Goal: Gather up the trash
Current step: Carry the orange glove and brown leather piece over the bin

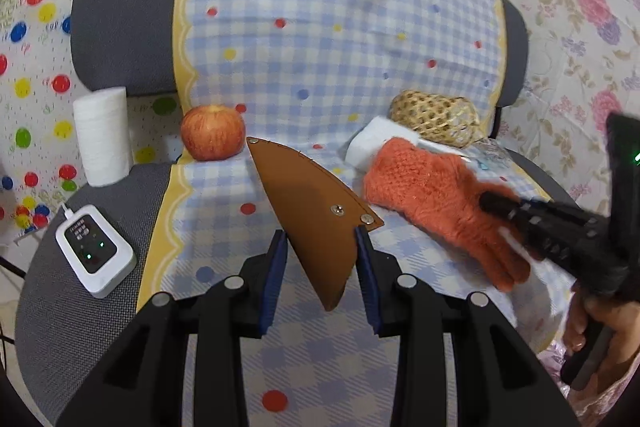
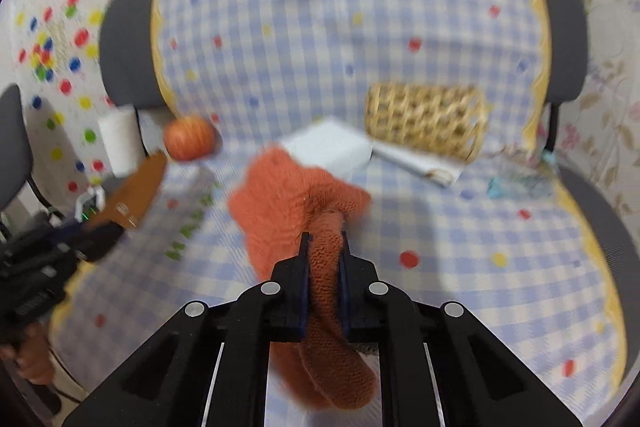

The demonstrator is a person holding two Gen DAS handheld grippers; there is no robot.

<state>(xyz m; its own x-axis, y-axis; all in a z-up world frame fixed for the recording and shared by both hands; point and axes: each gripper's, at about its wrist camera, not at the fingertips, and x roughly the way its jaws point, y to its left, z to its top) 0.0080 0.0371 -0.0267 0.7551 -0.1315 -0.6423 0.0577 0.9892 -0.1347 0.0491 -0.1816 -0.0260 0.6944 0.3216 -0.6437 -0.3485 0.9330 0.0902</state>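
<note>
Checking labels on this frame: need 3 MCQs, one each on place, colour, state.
1. Where is the apple?
A. Inside the basket
B. On the checked cloth, left of the sheath
C. In the right gripper

2. What colour is the glove?
A. Orange
B. Green
C. White

3. What does the left gripper hold?
A. Nothing
B. The paper roll
C. The sheath

Answers: 1 B, it sits on the cloth left of the sheath tip. 2 A, orange knit in both views. 3 C, both pads press the sheath's sides.
</note>
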